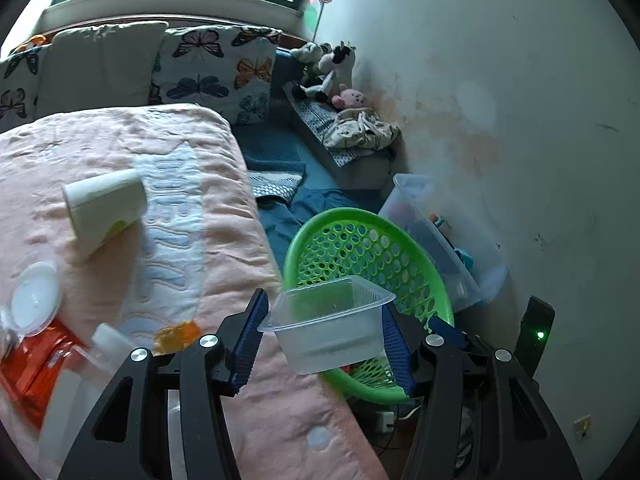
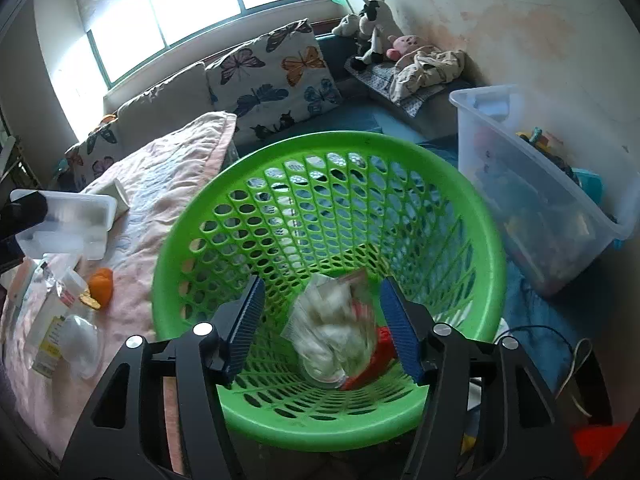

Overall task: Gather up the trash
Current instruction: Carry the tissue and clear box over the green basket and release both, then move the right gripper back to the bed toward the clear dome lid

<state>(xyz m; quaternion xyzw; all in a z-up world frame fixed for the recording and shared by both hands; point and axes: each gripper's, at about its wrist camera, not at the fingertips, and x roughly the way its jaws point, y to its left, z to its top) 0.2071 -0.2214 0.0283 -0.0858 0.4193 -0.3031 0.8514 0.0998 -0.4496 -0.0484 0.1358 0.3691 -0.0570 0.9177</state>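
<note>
My left gripper (image 1: 326,336) is shut on a clear plastic tub (image 1: 328,322) and holds it over the bed's edge, next to the green basket (image 1: 416,252). The tub also shows in the right wrist view (image 2: 68,220). My right gripper (image 2: 332,328) is open above the green basket (image 2: 400,160). A blurred clear wrapper (image 2: 332,332) and a red packet (image 2: 376,360) lie between its fingers, inside the basket. More trash lies on the pink blanket (image 1: 120,140): a white cup (image 1: 106,204), a round lid (image 1: 34,298), an orange packet (image 1: 28,368), an orange peel (image 2: 101,285).
A clear storage bin (image 2: 532,184) with toys stands right of the basket against the wall. Butterfly cushions (image 2: 280,76) and plush toys (image 2: 372,28) sit beyond the bed. Cables (image 2: 576,356) lie on the blue floor at the right.
</note>
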